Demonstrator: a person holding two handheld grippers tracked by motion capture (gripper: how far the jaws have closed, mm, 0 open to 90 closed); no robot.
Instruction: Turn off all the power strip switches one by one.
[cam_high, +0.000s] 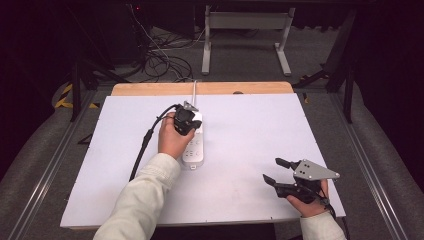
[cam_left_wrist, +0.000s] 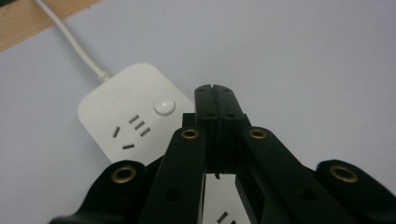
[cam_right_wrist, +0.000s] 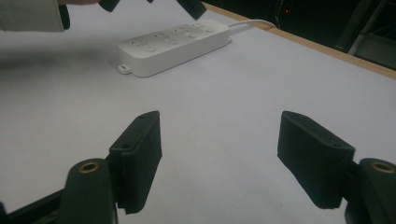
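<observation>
A white power strip (cam_high: 194, 148) lies left of centre on the white tabletop (cam_high: 250, 125), and its white cable (cam_high: 194, 89) runs off the far edge. My left gripper (cam_high: 187, 125) hangs over the strip's far end, pointing down. In the left gripper view its jaws are pressed together with nothing between them, and the tips (cam_left_wrist: 215, 93) sit just right of the strip's round button (cam_left_wrist: 164, 105). My right gripper (cam_high: 271, 169) rests near the front right corner, open and empty (cam_right_wrist: 219, 126), facing the power strip (cam_right_wrist: 173, 44).
A strip of bare wood (cam_high: 200, 88) edges the table's far side. A black cable (cam_high: 142, 147) trails from the left gripper across the left part of the table. Beyond the table are floor cables (cam_high: 160, 55) and a grey metal frame (cam_high: 245, 30).
</observation>
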